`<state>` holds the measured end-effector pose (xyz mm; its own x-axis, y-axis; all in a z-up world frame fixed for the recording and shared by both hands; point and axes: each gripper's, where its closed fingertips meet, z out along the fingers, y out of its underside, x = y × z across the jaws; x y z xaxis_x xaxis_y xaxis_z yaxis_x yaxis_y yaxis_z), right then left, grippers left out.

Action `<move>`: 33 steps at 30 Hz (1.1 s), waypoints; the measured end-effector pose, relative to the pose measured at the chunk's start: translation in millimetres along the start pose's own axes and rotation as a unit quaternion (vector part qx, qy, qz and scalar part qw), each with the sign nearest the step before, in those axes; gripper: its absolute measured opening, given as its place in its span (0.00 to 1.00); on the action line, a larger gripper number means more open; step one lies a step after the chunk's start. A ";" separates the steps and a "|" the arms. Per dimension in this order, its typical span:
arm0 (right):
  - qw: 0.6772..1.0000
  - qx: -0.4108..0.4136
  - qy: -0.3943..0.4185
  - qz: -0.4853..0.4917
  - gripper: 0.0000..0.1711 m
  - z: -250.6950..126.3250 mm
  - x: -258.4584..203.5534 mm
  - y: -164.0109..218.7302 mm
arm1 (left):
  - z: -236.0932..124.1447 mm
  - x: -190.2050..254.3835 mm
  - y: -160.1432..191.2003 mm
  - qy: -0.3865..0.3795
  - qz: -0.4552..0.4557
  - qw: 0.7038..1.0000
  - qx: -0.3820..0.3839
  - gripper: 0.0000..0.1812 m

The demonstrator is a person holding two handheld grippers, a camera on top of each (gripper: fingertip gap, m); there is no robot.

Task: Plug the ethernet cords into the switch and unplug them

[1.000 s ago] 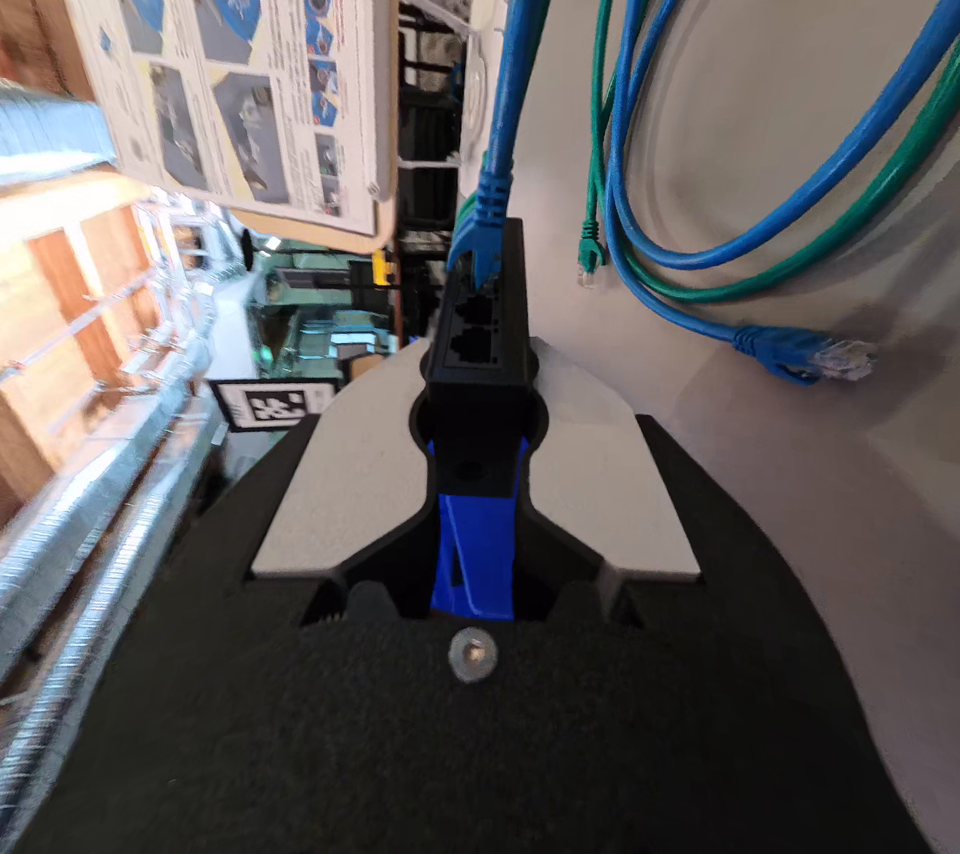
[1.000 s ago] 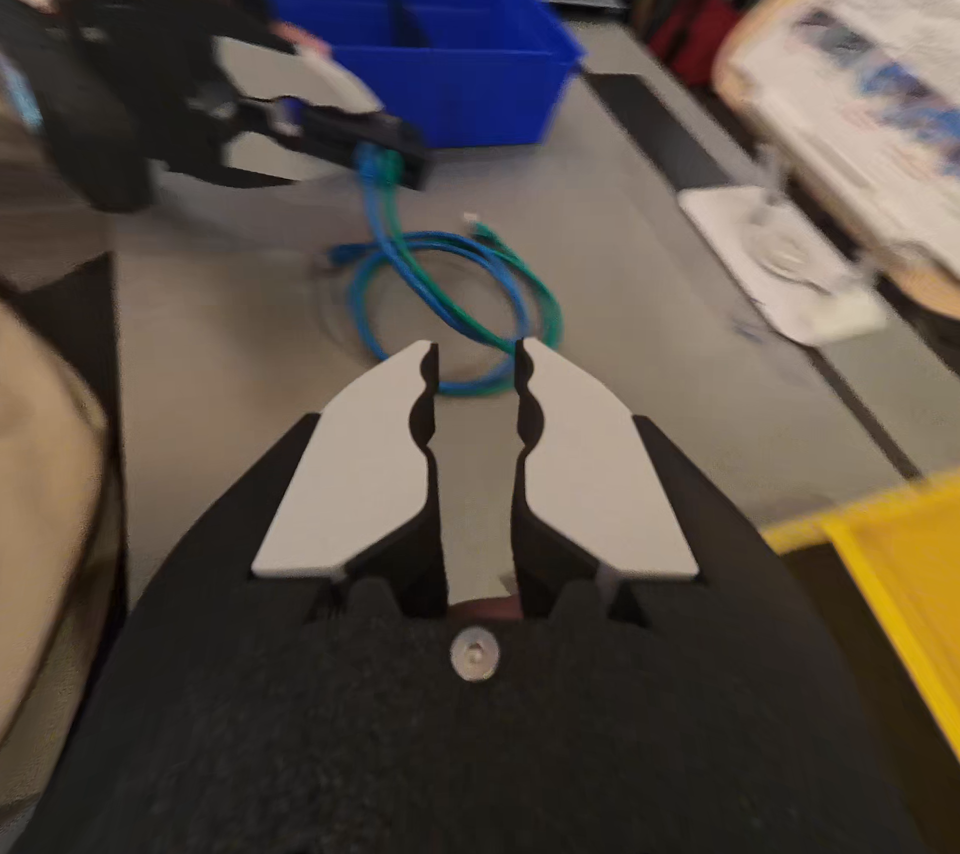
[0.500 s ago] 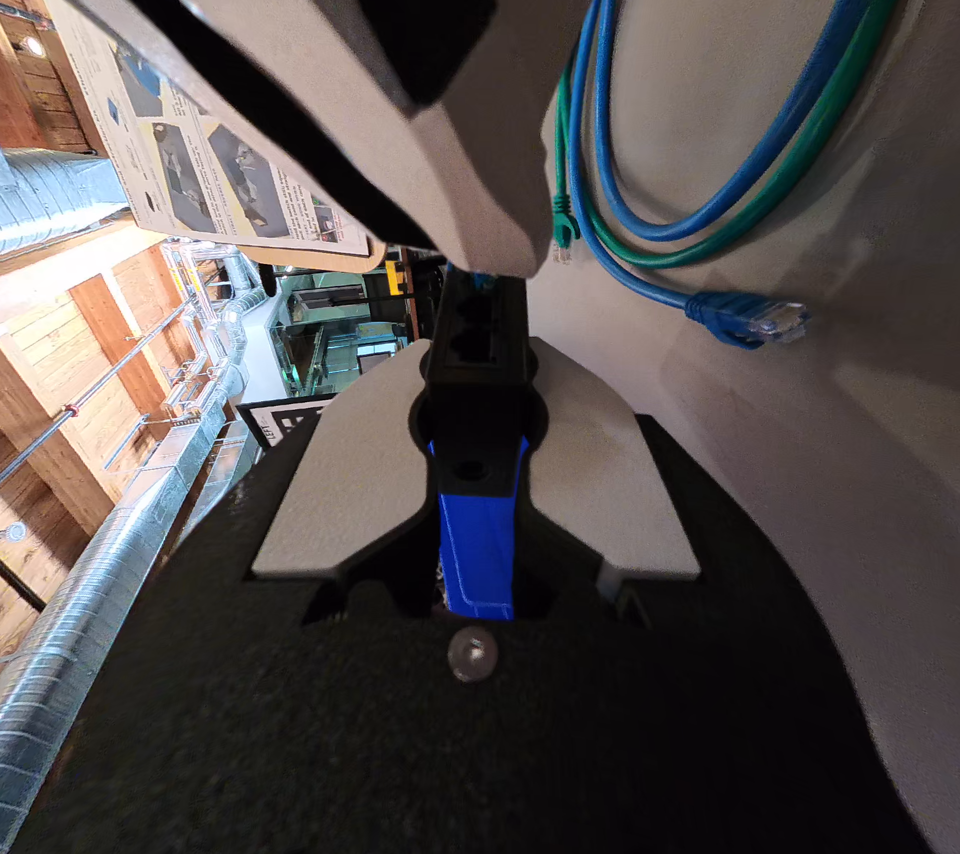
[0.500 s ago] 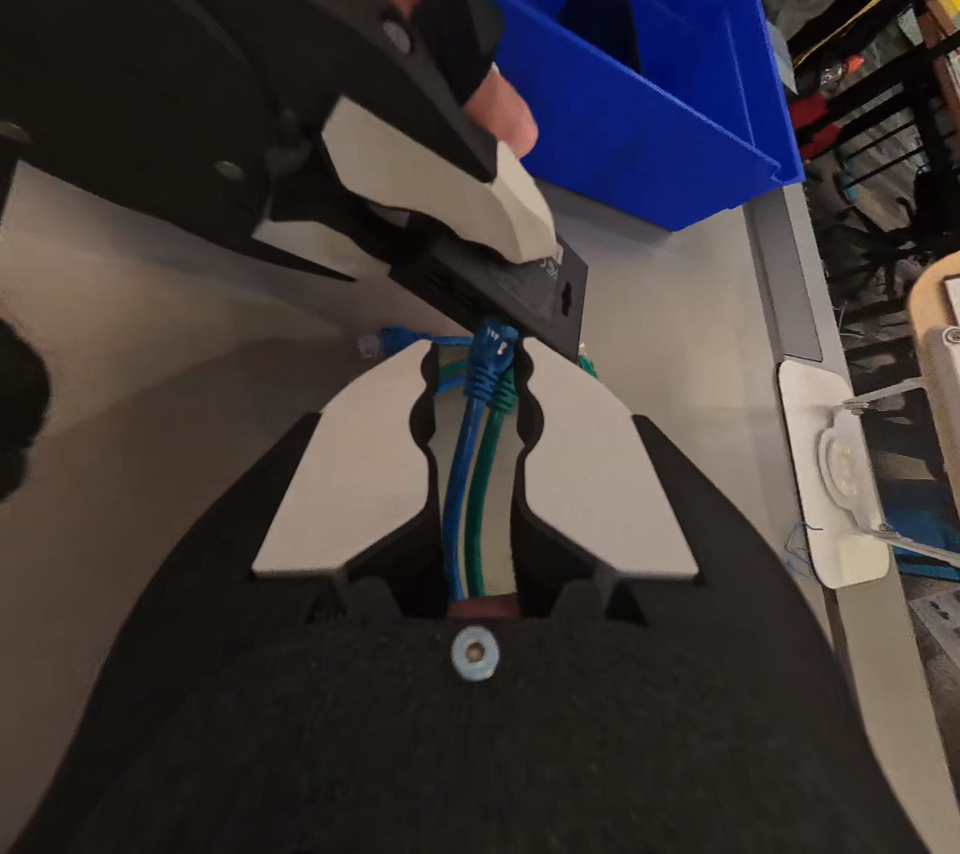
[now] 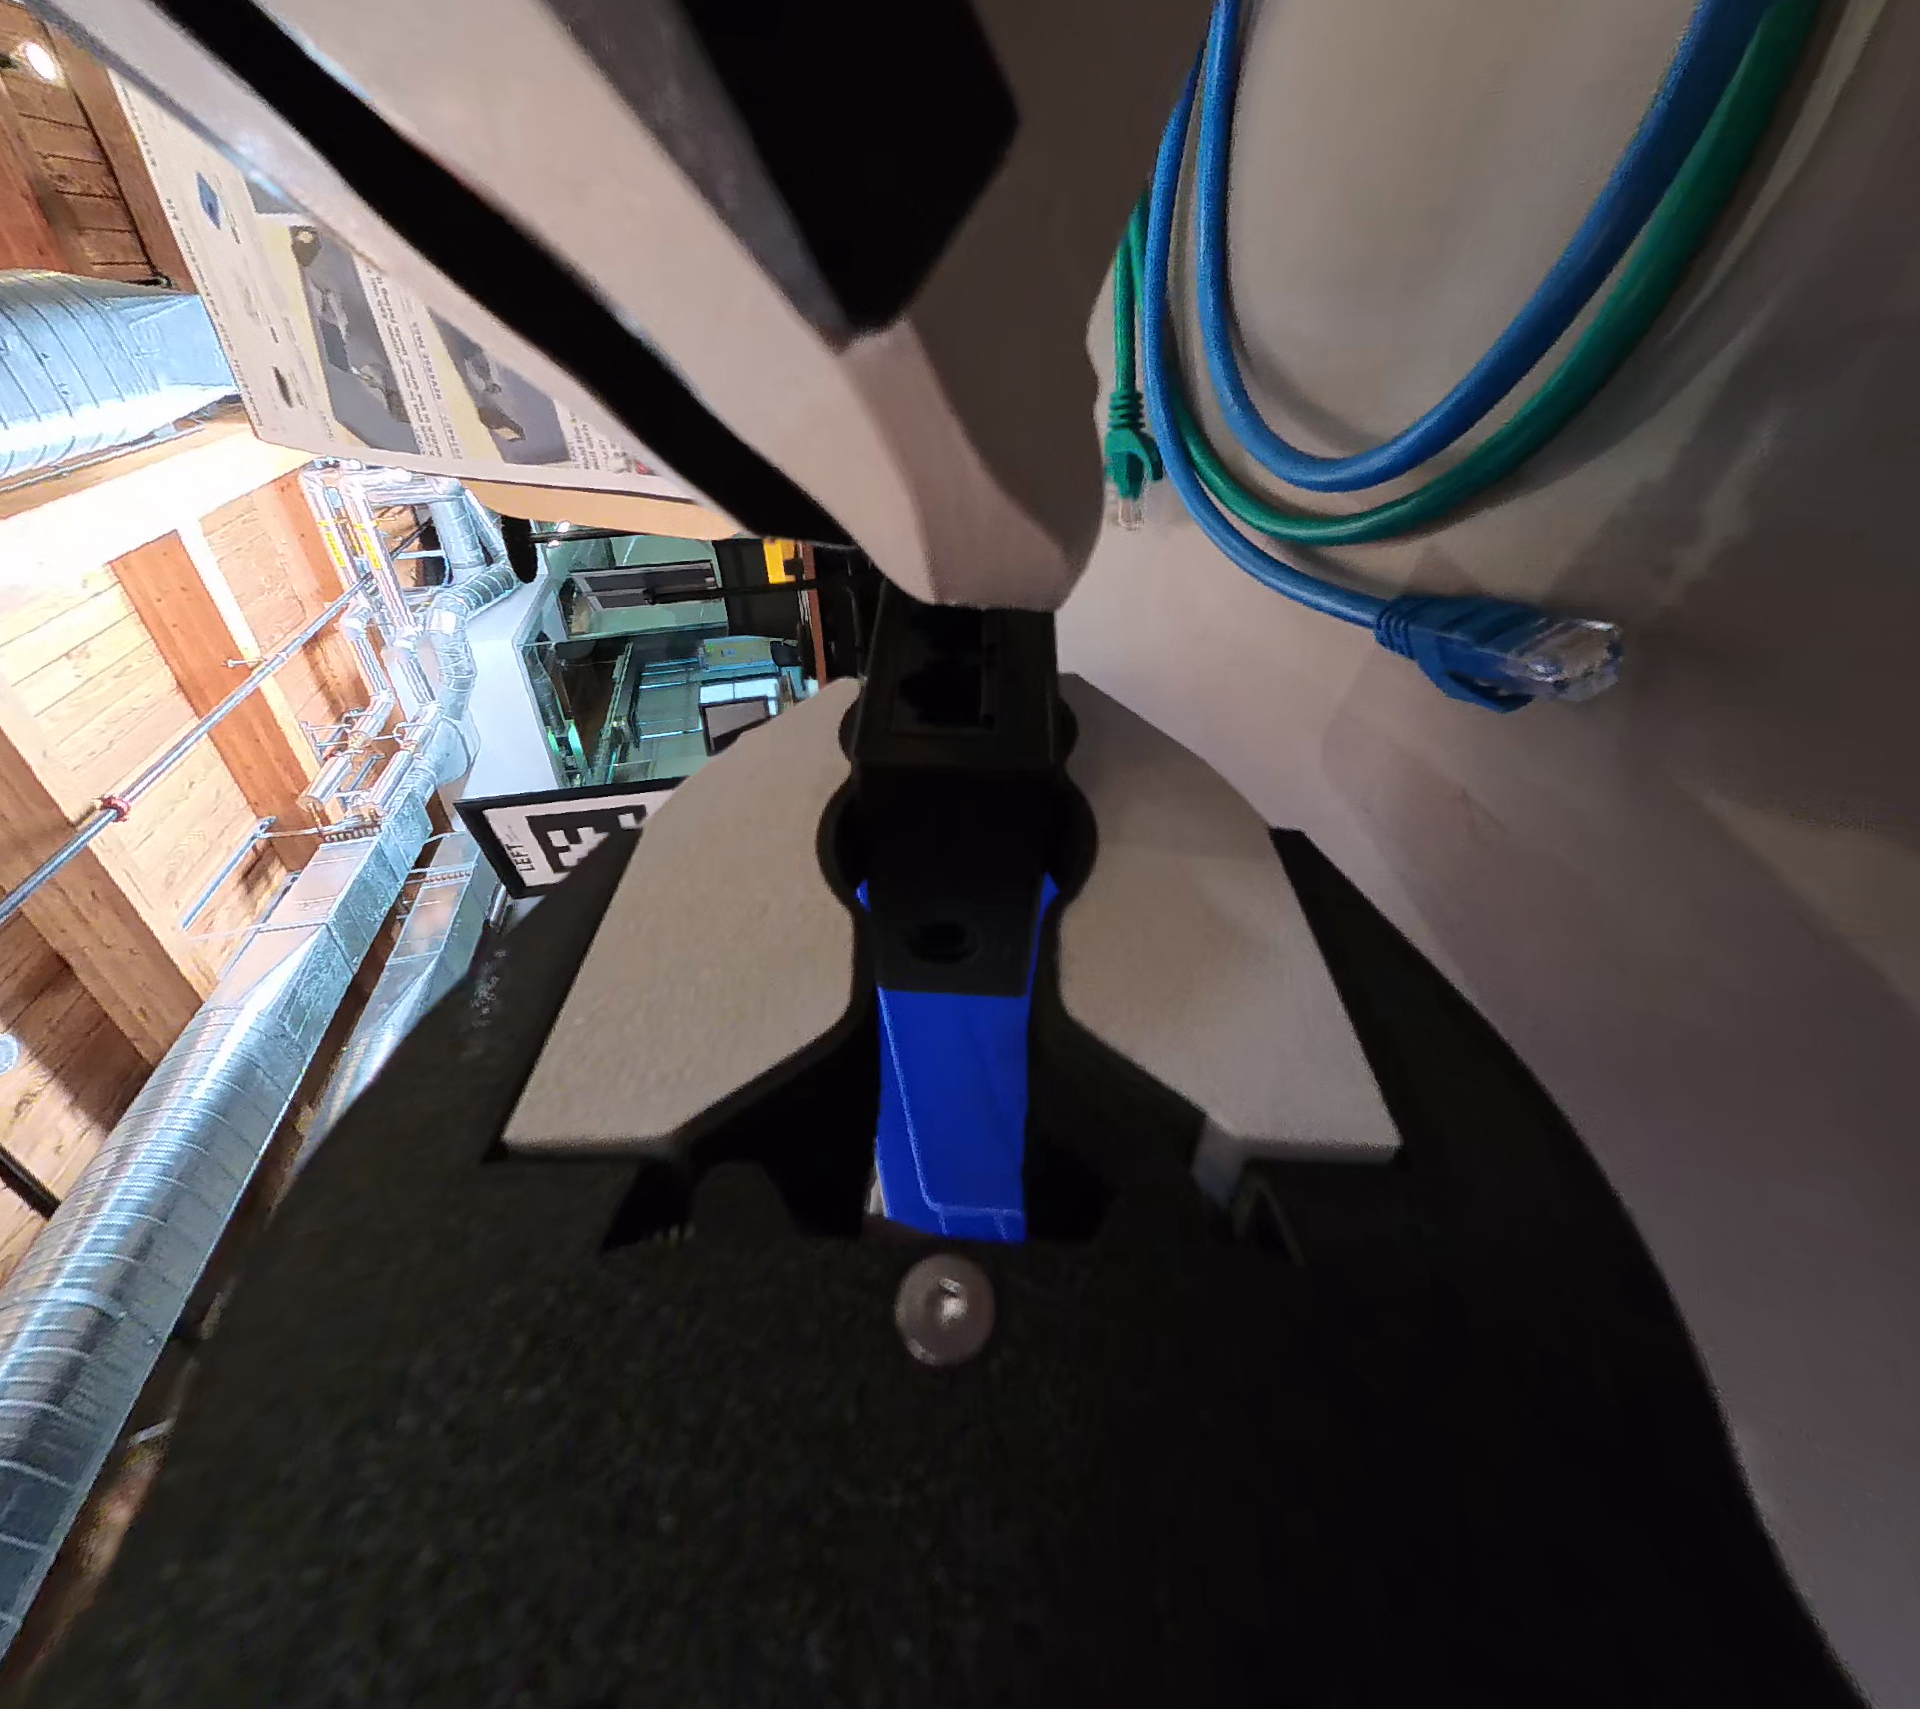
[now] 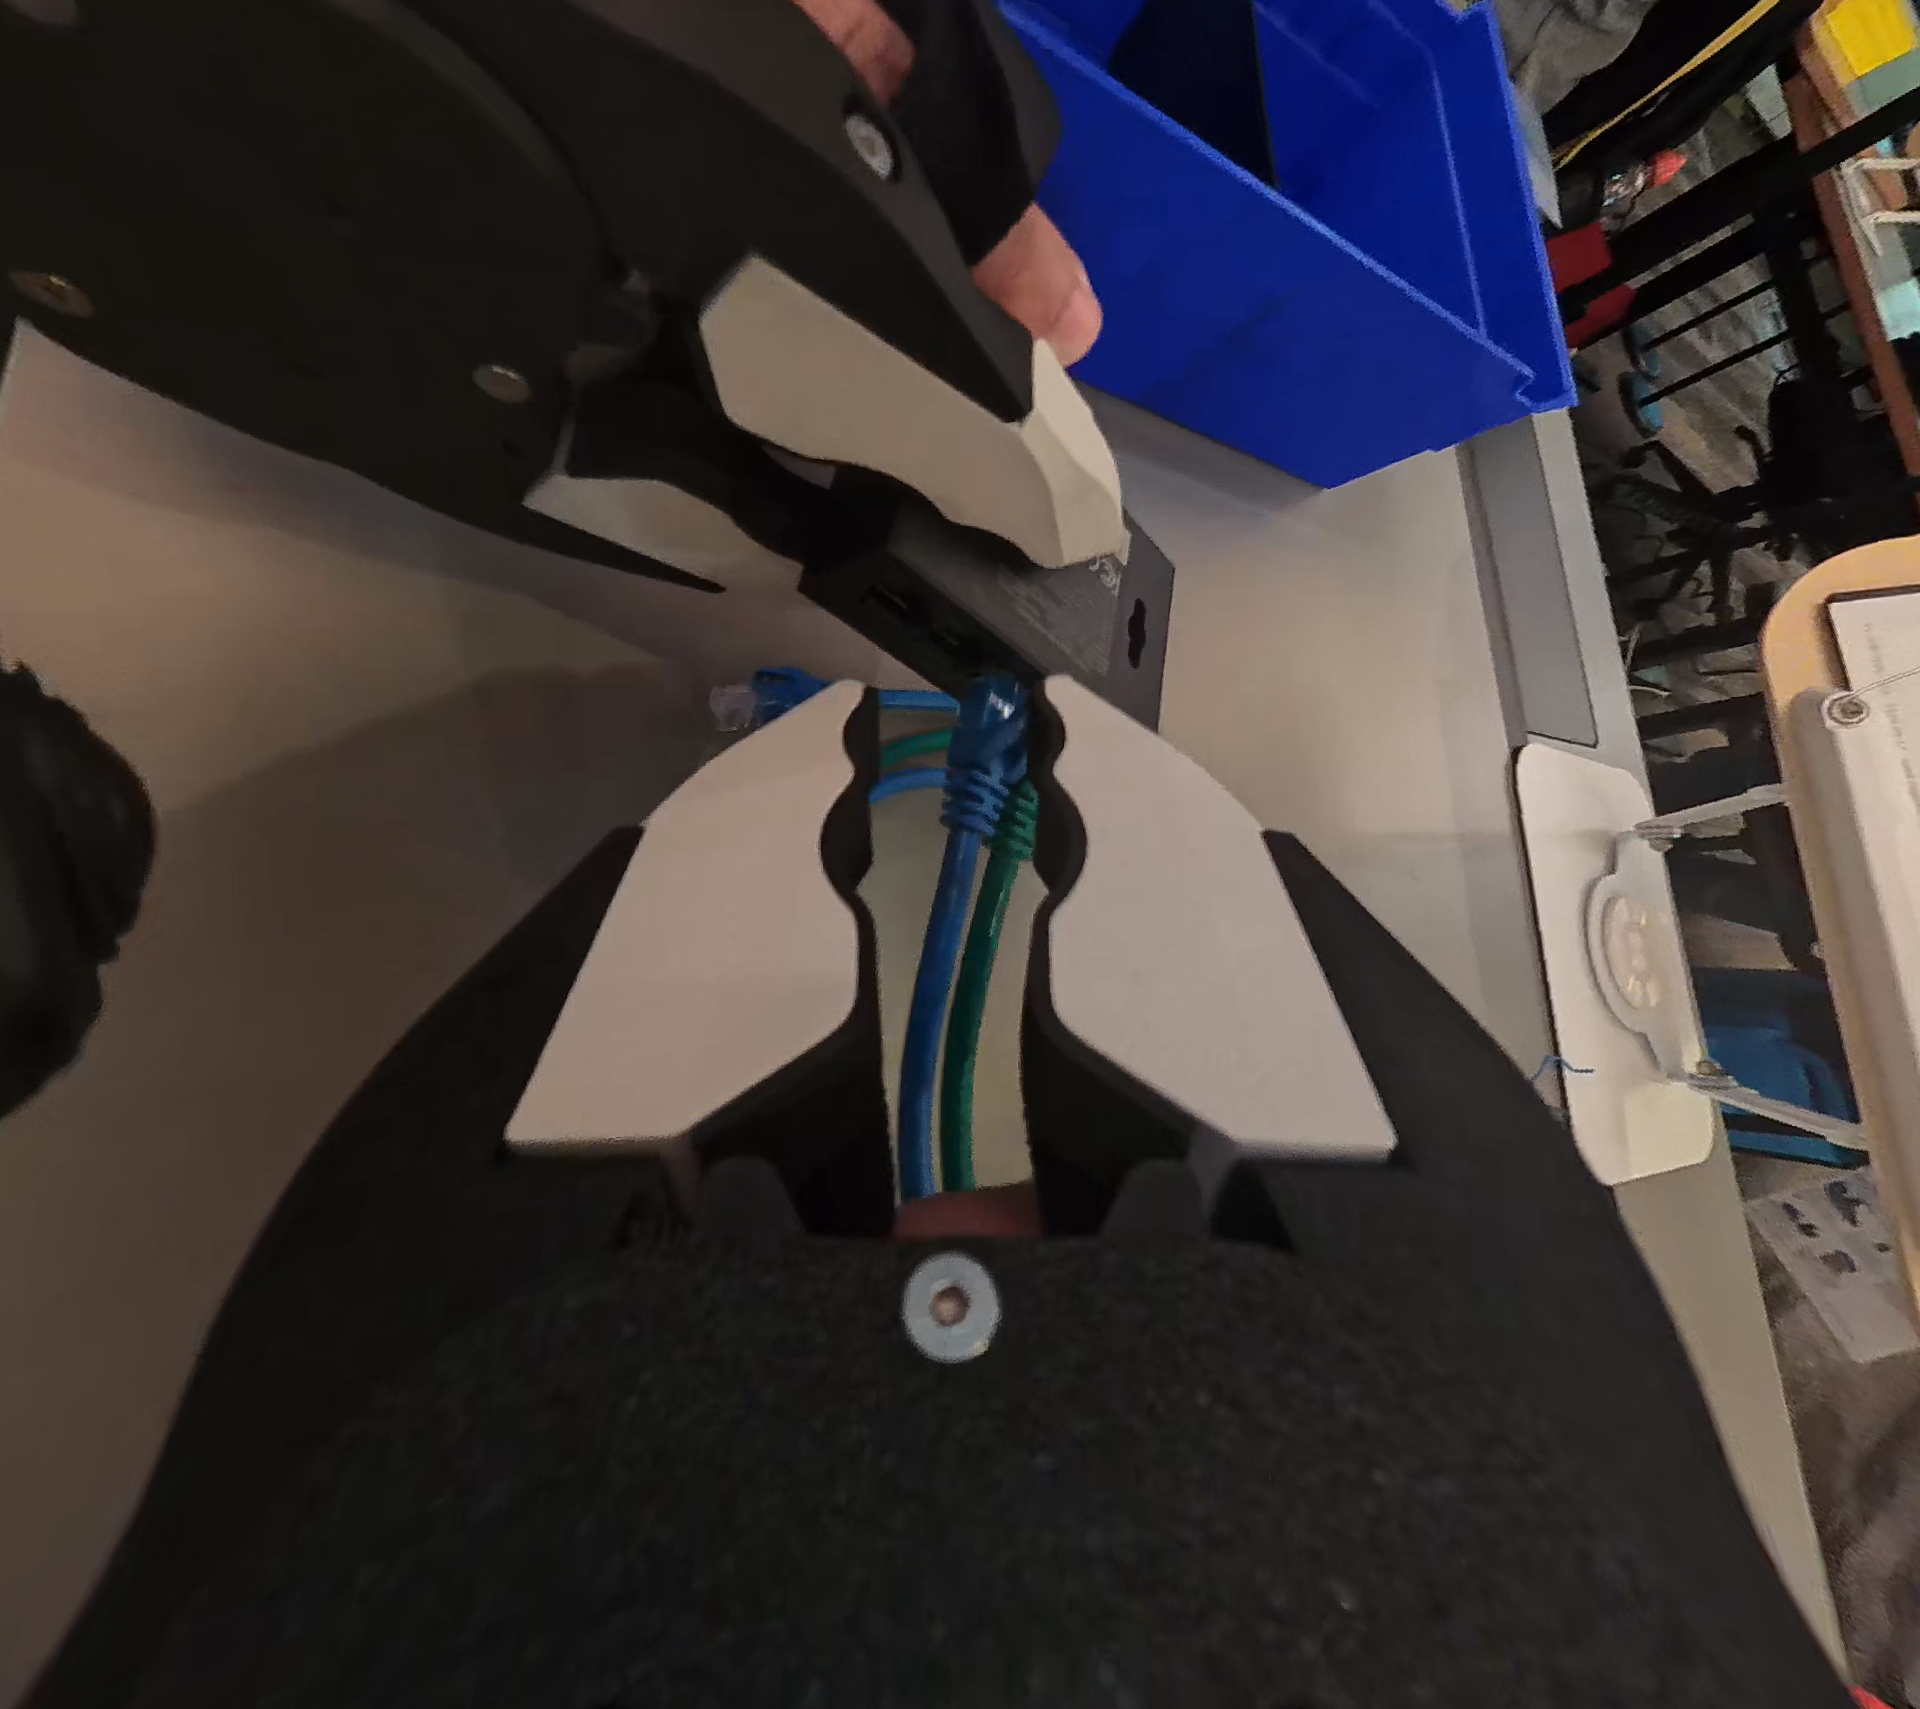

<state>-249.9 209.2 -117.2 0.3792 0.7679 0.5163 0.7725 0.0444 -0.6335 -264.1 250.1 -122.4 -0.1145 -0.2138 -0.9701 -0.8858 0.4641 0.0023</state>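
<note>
Since a second ago my right gripper (image 6: 951, 724) has closed in, jaws parted around the plugged blue cord (image 6: 982, 750), hiding the ports of the switch (image 5: 961, 703) clenched in my left gripper (image 5: 961, 729)

matt black plastic switch (image 6: 1049, 620), glossy blue bin (image 6: 1278, 205), smooth grey table (image 6: 312, 724)

Even indoor light, strong fisheye bending at edges, slight motion blur, dark foregrounds.
</note>
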 end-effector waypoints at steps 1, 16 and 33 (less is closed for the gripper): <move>1.000 -0.001 -0.005 0.006 0.16 0.7 0.1 0.3 | 0.2 0.5 0.3 0.002 0.000 1.000 -0.001 0.16; 0.998 -0.042 -0.020 0.038 0.31 9.0 -17.6 10.1 | 1.8 4.9 -1.1 -0.004 -0.032 0.999 -0.005 0.17; 0.997 0.008 -0.019 0.079 0.28 6.6 -11.2 5.5 | 2.2 1.5 -1.8 -0.014 -0.037 0.999 0.002 0.16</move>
<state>-253.3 205.0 -130.2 0.4763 0.7893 0.3874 0.6960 -0.0692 -0.7147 -261.8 250.8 -124.3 -0.0364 -0.2238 -0.9739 -0.8892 0.4520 -0.0706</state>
